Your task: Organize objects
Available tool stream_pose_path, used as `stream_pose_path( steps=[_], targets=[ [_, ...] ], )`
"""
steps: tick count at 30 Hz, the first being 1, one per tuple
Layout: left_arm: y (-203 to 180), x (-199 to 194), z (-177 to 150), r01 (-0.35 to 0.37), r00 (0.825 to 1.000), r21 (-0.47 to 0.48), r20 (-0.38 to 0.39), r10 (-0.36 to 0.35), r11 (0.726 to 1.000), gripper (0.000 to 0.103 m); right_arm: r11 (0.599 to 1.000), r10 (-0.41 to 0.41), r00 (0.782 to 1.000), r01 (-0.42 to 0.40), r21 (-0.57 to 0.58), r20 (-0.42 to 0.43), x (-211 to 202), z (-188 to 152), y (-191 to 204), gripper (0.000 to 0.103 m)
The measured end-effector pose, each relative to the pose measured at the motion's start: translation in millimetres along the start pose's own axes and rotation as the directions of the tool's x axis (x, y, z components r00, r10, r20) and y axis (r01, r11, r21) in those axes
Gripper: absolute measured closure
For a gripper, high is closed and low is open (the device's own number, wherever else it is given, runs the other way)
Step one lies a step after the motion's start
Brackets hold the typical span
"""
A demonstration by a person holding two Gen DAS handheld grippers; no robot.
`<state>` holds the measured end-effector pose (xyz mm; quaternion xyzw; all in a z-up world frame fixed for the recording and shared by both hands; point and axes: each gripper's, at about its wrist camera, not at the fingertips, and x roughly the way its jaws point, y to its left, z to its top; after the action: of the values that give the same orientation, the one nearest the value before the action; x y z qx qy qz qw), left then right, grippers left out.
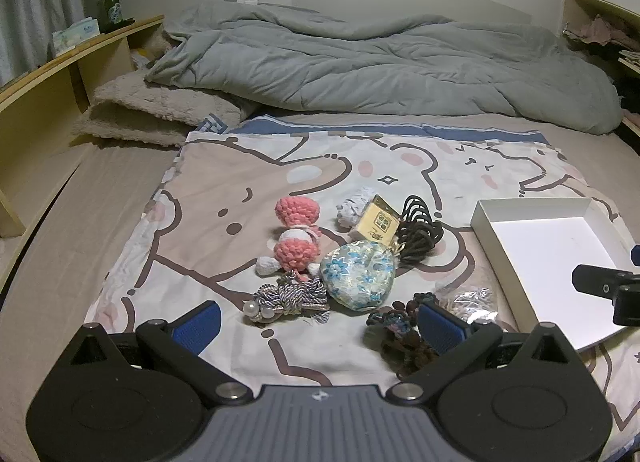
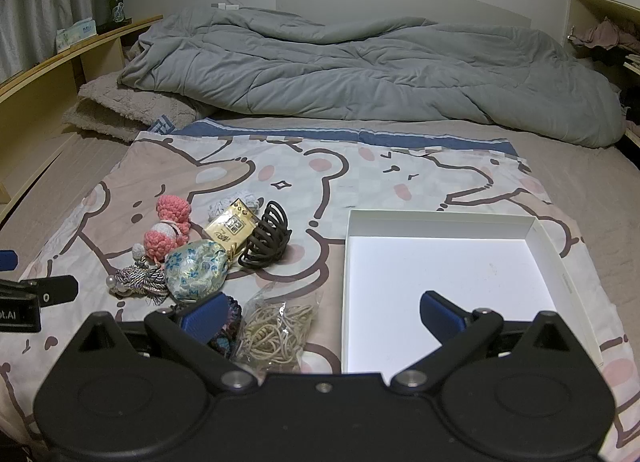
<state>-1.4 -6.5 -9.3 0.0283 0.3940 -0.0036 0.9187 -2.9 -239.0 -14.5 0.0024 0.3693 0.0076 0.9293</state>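
So my left gripper [image 1: 318, 326] had its jaws spread wide with nothing between them, hovering low over the cartoon bear sheet [image 1: 224, 182]. Right by its right fingertip sat a dark beaded hair tie thing [image 1: 396, 322], and just past that a little clear bag [image 1: 466, 300] (from the right wrist view it was full of beige rubber bands [image 2: 276, 328]). The right gripper [image 2: 320, 316] was wide open too, gripping nothing, its right finger over the floor of the white box [image 2: 440, 226] and its left finger over that dark hair tie.

A bit further out was the main clump: a braided cord knot with pearls [image 1: 286, 296], touching a blue floral pouch [image 1: 358, 276]. Behind those lay the pink crochet doll [image 1: 296, 234], then a gold card charm [image 1: 376, 222] leaning on the pouch, with a black claw clip [image 1: 420, 224] just to its right and a small grey-white scrunchie [image 1: 354, 202] behind the card. The box was to the right of the pile, apart from it, with no object in it.

Way at the back, a rumpled grey duvet [image 1: 380, 58] lay across the bed, plus a green bottle [image 1: 110, 6] on the wooden shelf [image 1: 80, 46] to the left
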Motion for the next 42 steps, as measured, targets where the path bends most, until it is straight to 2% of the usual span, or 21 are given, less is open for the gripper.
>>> stream_pose_path(
  steps=[42],
  targets=[
    [2.5,-2.1,4.5,0.0,1.0,-0.002,-0.011,0.0,1.0,0.0,1.0,0.002,1.0,-0.002,0.001,-0.007,0.9,-0.3,0.1,0.0]
  ],
)
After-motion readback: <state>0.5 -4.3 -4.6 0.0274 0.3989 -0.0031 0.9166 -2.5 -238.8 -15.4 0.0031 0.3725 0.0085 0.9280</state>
